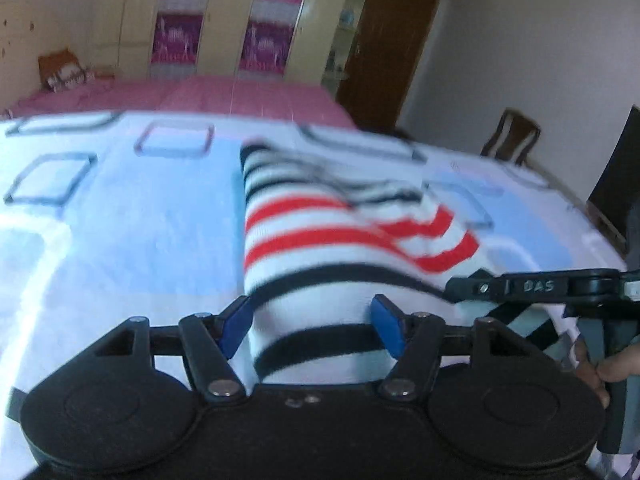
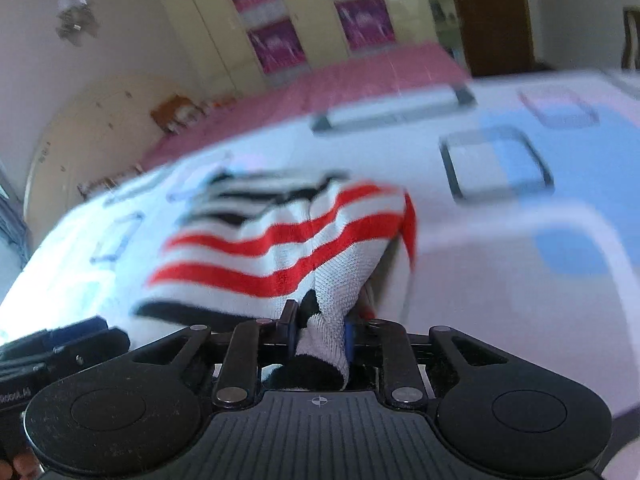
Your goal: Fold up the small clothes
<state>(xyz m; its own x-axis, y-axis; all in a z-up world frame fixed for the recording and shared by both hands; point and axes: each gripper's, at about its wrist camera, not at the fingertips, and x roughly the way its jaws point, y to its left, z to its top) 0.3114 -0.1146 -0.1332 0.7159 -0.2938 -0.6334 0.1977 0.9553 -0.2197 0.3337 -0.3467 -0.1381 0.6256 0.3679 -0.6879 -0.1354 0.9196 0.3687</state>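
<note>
The striped top (image 1: pixel 320 248), white with red and black bands, lies on the blue-and-white sheet (image 1: pixel 120 232), its near hem running under both grippers.

In the left wrist view, the left gripper (image 1: pixel 312 328) tilts down over the hem with its blue pads (image 1: pixel 236 328) standing wide, one at each side of a fold of cloth; whether they press it I cannot tell. The right gripper (image 1: pixel 520 288) reaches in from 3 o'clock, a hand (image 1: pixel 600 368) behind it at 4 o'clock.

In the right wrist view, the right gripper (image 2: pixel 320 336) points down at the sheet, jaws narrow and pinching a bunched edge of the top (image 2: pixel 280 240), which rises toward 12 o'clock. The left gripper (image 2: pixel 60 344) shows at 8 o'clock.
</note>
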